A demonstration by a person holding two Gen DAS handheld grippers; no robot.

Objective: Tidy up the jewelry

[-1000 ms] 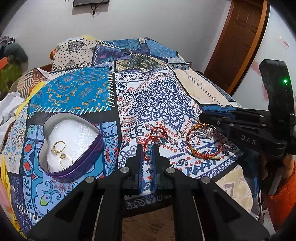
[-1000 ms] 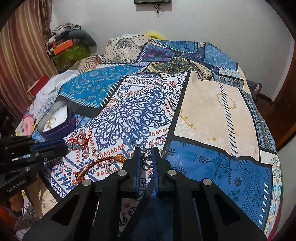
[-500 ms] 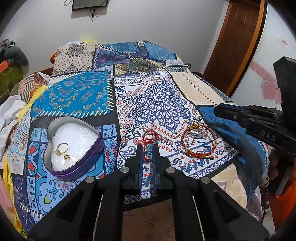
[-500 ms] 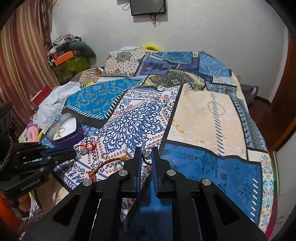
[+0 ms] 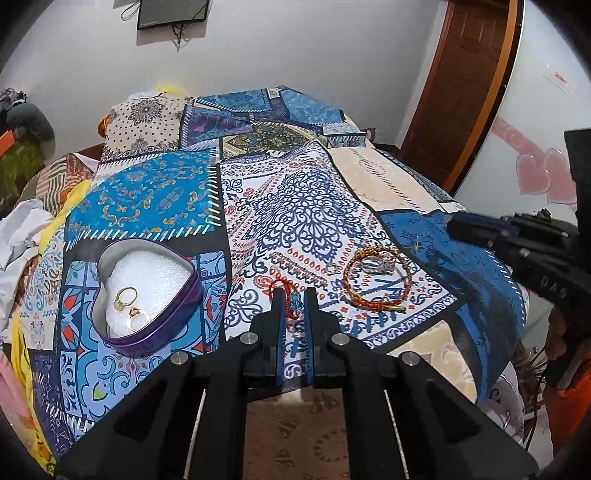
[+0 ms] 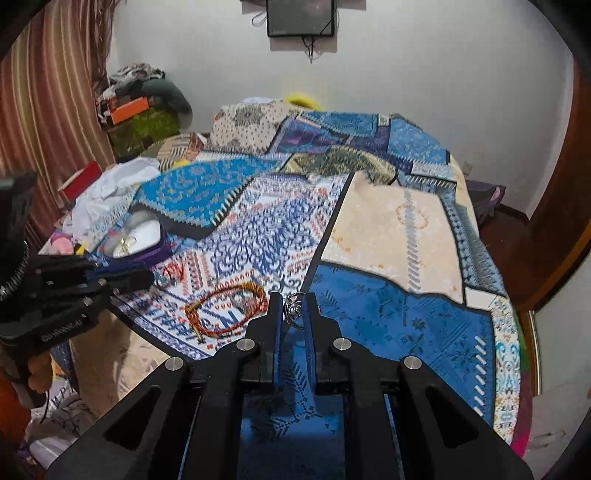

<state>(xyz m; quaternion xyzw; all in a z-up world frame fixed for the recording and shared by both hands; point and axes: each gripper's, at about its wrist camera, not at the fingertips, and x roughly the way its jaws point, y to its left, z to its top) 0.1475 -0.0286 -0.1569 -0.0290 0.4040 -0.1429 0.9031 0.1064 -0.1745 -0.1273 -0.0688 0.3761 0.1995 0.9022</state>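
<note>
Seen from the left wrist, the left gripper (image 5: 294,299) sits at the lower centre of the frame, its jaws narrowed on the red beaded bracelet (image 5: 283,295), whose blue bead shows in the gap between them just above the patchwork bedspread (image 5: 306,218). To the lower left lies the heart-shaped purple tin (image 5: 147,291), open, with white foam inside and two gold rings (image 5: 127,298) resting on the foam. Right of centre, a red-and-gold cord bracelet (image 5: 376,284) lies flat on the white-and-blue patch, and silver rings (image 5: 376,264) sit inside its loop; one small ring (image 5: 331,268) lies just beside it on the left. The right gripper (image 5: 476,232) reaches in from the right edge, above the blue patch; from here I cannot tell how its jaws stand. From the right wrist, the right gripper (image 6: 294,308) fills the lower centre, its jaws clenched on a silver ring (image 6: 294,309) held above the bed's near edge. The cord bracelet (image 6: 229,308) lies just left of it, blurred. Farther to the left, the left gripper (image 6: 125,278) comes in from the frame's edge, and behind it the tin (image 6: 142,236) sits at the middle left. A dark wall-mounted screen (image 6: 301,16) hangs at the top centre, and a striped curtain (image 6: 48,92) covers the upper left.
</note>
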